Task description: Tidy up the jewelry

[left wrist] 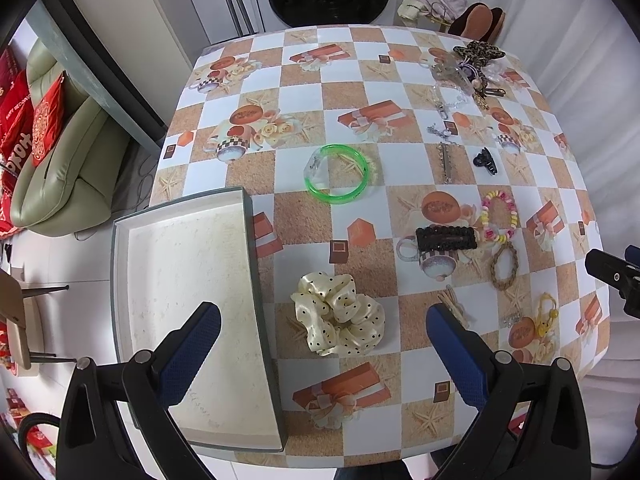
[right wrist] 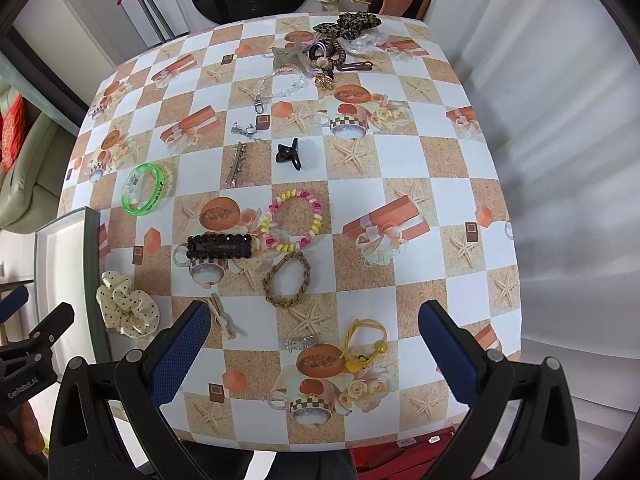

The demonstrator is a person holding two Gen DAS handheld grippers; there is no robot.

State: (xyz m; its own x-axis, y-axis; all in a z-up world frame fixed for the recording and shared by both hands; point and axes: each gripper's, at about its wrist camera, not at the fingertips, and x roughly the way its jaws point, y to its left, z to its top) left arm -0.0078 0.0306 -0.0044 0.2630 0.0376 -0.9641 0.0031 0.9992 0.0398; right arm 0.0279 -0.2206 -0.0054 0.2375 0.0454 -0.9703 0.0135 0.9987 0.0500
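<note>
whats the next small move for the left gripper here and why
Probably lower the left gripper onto the cream polka-dot scrunchie and close on it. Its jaws are open and hold nothing, the scrunchie lies right between the fingertips, and the white tray beside it has nothing in it yet, so that is the shortest first transfer.

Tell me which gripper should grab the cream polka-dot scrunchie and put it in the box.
Left. The open left gripper frames the cream polka-dot satin scrunchie, with the shallow white box beside it. The right gripper sits farther off, over the yellow hair tie.
</note>
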